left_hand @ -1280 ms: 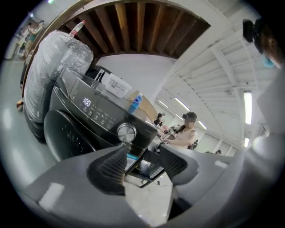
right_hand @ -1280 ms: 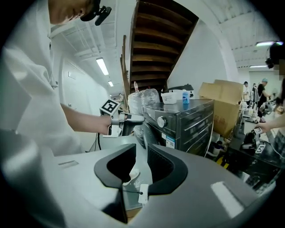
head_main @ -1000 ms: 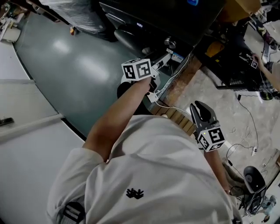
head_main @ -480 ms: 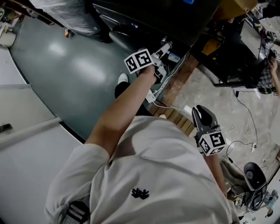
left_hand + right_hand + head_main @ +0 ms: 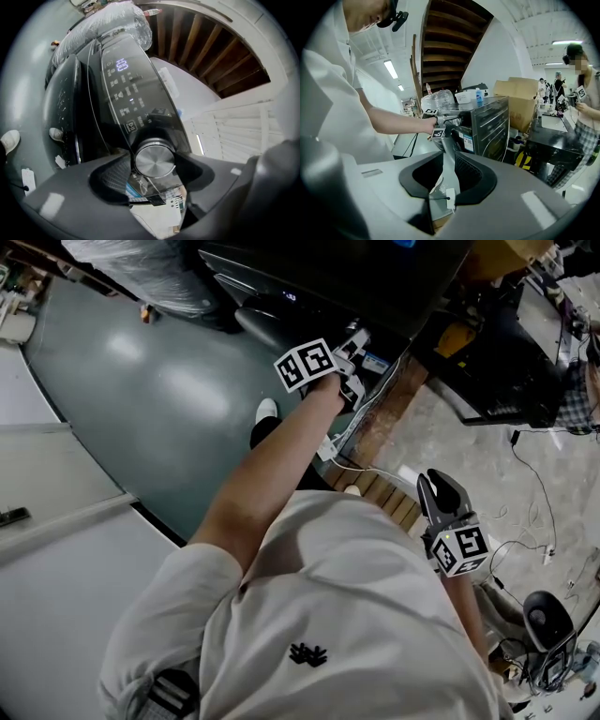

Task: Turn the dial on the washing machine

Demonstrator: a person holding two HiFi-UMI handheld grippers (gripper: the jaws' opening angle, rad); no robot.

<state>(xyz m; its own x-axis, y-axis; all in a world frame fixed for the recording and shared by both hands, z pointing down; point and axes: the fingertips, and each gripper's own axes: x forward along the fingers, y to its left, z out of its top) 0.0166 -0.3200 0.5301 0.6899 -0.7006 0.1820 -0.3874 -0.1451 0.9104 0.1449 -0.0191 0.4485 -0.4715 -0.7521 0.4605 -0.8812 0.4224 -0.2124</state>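
Left hand-held gripper (image 5: 152, 172): jaws apart, just been closing, dial (image 5: 155, 161) between, untouched | dial: round brushed-metal face, dark collar, on glossy black panel (image 5: 123, 89) of washing machine (image 5: 65, 110) | axis: perpendicular to panel, facing gripper.

The left arm (image 5: 272, 465) reaches forward, nearly straight. Its left gripper (image 5: 353, 348) is roughly level, and its jaws, just closing slightly, stand wide with the dial (image 5: 154, 161) between them, pads clear. The right gripper (image 5: 437, 482) hangs low at the side, tilted down, jaws narrowly apart and empty.
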